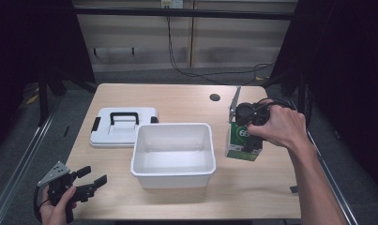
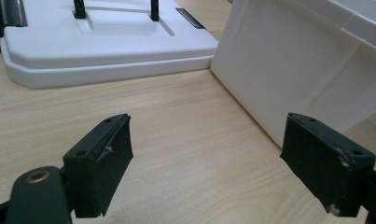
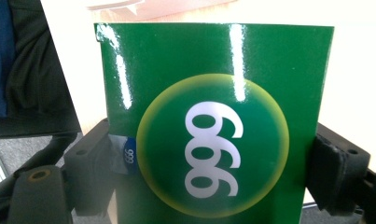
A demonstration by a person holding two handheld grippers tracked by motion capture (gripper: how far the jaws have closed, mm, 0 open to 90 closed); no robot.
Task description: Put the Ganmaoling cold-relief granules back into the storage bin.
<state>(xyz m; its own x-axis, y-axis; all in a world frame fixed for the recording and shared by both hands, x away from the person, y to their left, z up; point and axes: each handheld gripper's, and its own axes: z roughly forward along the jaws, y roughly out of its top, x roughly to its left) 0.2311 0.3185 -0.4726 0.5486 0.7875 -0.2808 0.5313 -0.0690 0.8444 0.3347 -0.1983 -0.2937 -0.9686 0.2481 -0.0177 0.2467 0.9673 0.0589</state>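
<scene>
1. Green carton (image 3: 213, 126) sits gripped between our right gripper (image 1: 250, 136) jaws, beside the white bin (image 1: 173, 152); its glossy sides may slip.
2. Our left gripper (image 1: 94, 182) idles wide open, offering no support.

Left hand (image 1: 55, 208) at about 7 o'clock on the table, near the front edge, gripping the left gripper (image 1: 94, 178); jaws spread wide, pointing toward 2 o'clock, nothing between them, low over the surface. Grey plate on top tilted toward 10 o'clock. Right forearm (image 1: 313, 187) enters from 5 o'clock and reaches toward 11 o'clock; right hand (image 1: 278, 125) at about 3 o'clock wraps the right gripper (image 1: 250, 143), pointed downward, jaws closed against both sides of a green carton (image 3: 213, 126).
</scene>
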